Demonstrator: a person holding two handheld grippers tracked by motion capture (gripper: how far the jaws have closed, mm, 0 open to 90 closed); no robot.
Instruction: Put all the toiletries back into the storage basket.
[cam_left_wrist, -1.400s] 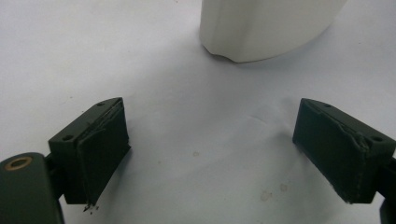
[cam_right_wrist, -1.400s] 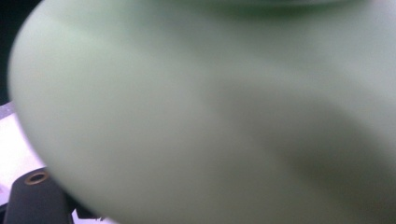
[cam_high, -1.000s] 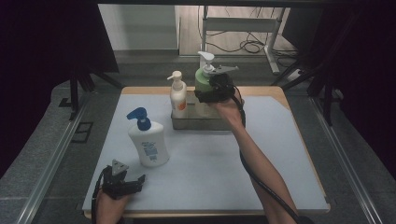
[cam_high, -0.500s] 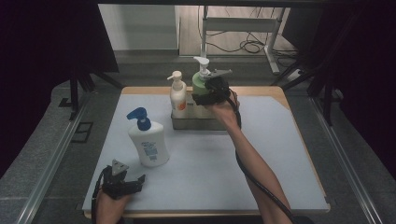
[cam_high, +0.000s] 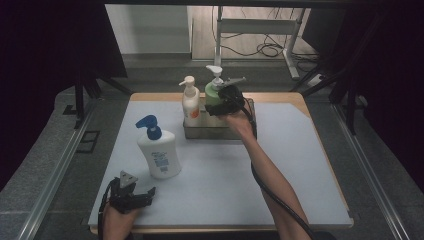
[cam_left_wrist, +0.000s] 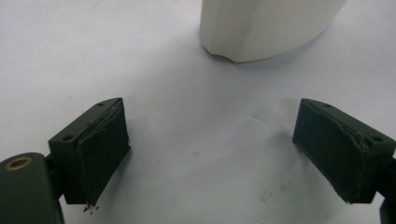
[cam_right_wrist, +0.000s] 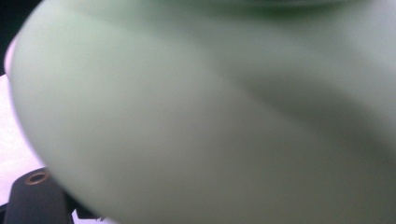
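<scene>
A green pump bottle (cam_high: 213, 94) stands upright at the grey metal tray (cam_high: 220, 132) at the back of the table, right beside a white bottle with an orange label (cam_high: 190, 103). My right gripper (cam_high: 217, 107) is shut on the green bottle, whose blurred green body (cam_right_wrist: 210, 116) sits close against the camera in the right gripper view. Whether the bottle's base touches the tray floor is hidden. My left gripper (cam_high: 145, 193) rests low at the front left, open (cam_left_wrist: 219, 149) with nothing between its pads. Just beyond it stands a white bottle with a blue pump (cam_high: 159, 151), its base (cam_left_wrist: 266, 28) ahead of the jaws.
The white table top (cam_high: 300, 165) has free room on the right half and in front of the tray. Metal rails run along both sides of the table. A stand with cables is on the floor behind.
My right gripper has come down with the green bottle toward the tray. The left gripper and the blue-pump bottle have stayed put.
</scene>
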